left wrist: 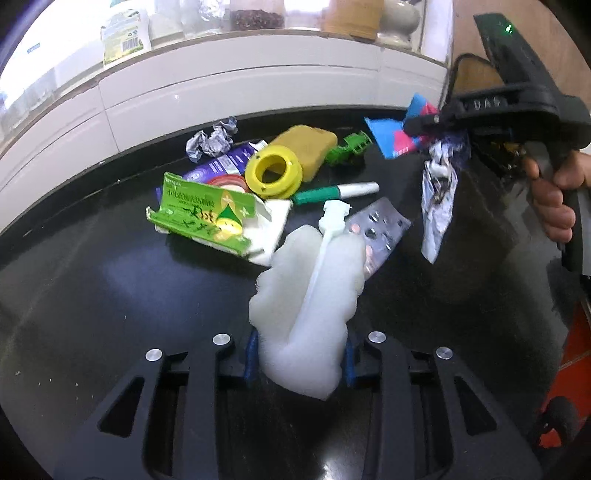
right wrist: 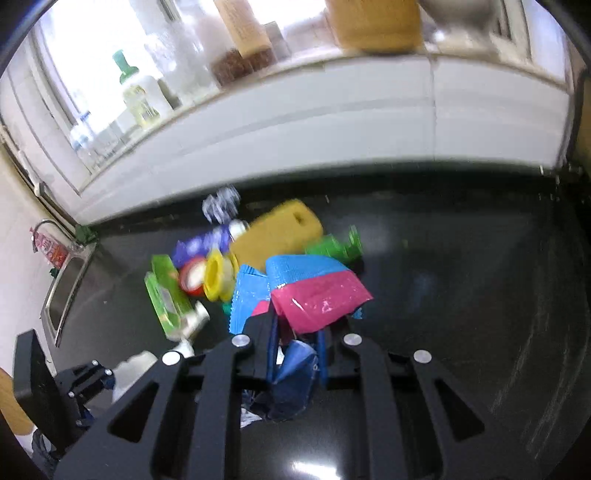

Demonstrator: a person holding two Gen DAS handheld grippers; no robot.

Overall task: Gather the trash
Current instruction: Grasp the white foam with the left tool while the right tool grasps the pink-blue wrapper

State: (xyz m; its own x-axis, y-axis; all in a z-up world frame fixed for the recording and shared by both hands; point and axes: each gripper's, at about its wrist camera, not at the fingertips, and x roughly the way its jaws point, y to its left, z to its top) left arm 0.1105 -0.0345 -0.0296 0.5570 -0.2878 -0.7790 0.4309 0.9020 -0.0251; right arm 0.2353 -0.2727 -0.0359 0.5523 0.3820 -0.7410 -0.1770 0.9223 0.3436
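My left gripper (left wrist: 300, 356) is shut on a lumpy white foam piece (left wrist: 306, 288) with a white plastic strip along it, held above the black counter (left wrist: 110, 295). To the right, my right gripper (left wrist: 424, 123) (right wrist: 297, 343) is shut on a blue and pink wrapper (left wrist: 388, 136) (right wrist: 317, 299); a crumpled silver wrapper (left wrist: 437, 206) dangles below it. On the counter lies a trash pile: a green carton (left wrist: 207, 218), yellow ring (left wrist: 273, 173), yellow sponge (left wrist: 306, 144), green toy (left wrist: 349, 147), marker (left wrist: 336, 192), blister pack (left wrist: 376, 229) and crumpled foil (left wrist: 212, 140).
A white tiled wall (left wrist: 258, 88) runs behind the counter, with jars and bottles on a ledge (left wrist: 258, 35) above. A steel sink (right wrist: 62, 291) sits at the far left in the right wrist view. A person's hand (left wrist: 554, 199) grips the right gripper's handle.
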